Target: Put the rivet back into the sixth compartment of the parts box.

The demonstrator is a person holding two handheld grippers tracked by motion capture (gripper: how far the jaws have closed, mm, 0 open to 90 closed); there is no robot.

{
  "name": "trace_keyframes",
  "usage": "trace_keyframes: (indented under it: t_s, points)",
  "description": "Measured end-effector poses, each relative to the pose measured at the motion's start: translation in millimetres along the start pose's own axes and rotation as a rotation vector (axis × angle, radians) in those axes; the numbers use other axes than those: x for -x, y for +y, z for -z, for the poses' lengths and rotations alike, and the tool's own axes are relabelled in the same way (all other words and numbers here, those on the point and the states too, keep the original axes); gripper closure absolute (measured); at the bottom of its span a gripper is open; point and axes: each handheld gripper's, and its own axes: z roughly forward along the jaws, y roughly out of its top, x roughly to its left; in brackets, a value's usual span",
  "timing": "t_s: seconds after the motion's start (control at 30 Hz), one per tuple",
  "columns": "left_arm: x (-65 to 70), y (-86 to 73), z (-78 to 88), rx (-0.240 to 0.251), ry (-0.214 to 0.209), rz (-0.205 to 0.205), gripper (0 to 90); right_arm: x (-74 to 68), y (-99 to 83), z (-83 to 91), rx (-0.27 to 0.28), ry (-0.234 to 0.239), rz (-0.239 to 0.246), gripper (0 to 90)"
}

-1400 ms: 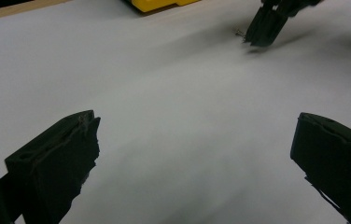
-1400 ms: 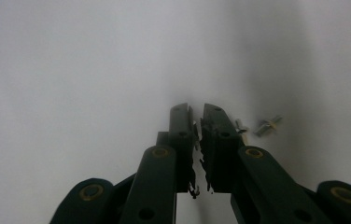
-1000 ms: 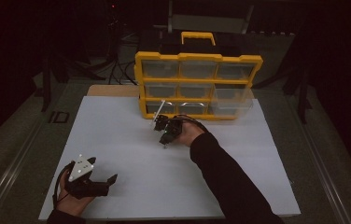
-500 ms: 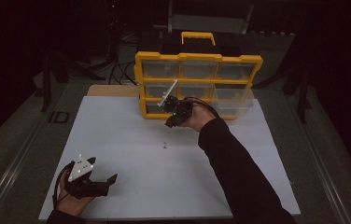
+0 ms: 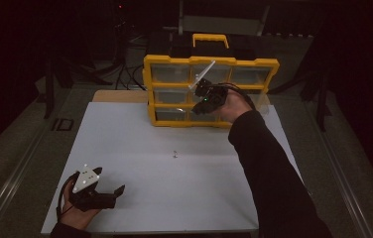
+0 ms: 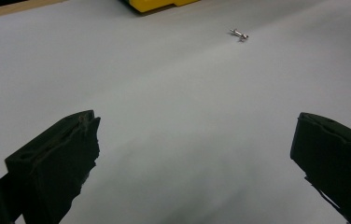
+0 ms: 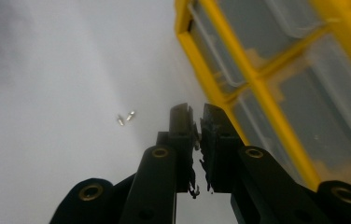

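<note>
The black left gripper [image 5: 117, 191] with a grey three-cornered plate on top is sitting nearest to the person, well apart from the yellow plastic drawer box with see-through drawers [image 5: 209, 91]. A hand is holding it low over the white sheet [image 5: 140, 163] that is covering the bench. Its jaws are standing wide apart, and nothing is sitting between them.

Farther out, about halfway between that gripper and the yellow box, the small shiny metal screws [image 5: 175, 154] are lying on the white sheet. They are lying by themselves, and no gripper is touching them. In the left gripper view the same little screws [image 6: 240, 34] are showing far ahead of the open jaws, closer to the yellow box's bottom edge [image 6: 157, 4].

Farther still, the black right gripper [image 5: 198, 94] is hanging in the air right in front of the yellow box, by its middle drawers. A dark sleeve [image 5: 269, 168] is reaching up to it. In the right gripper view the right gripper [image 7: 197, 116] has its jaws pressed almost together with only a thin gap. I cannot tell if anything tiny is pinched there. The screws [image 7: 125, 117] are lying on the sheet below it, off to the side away from the yellow box frame [image 7: 257, 88].
</note>
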Motion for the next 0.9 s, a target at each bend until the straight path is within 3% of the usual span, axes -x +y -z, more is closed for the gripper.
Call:
trace_keyframes:
  t_s: [0.47, 0.9]
  points:
    - [0.4, -0.1, -0.6, -0.001, -0.003, 0.0, 1.7, 37.2, -29.8, 39.7, 0.046, -0.084, -0.104, 82.6]
    - [0.4, -0.1, -0.3, -0.002, -0.002, -0.001, 1.7, 58.8, -58.0, 58.2, 0.053, -0.143, -0.184, 82.6]
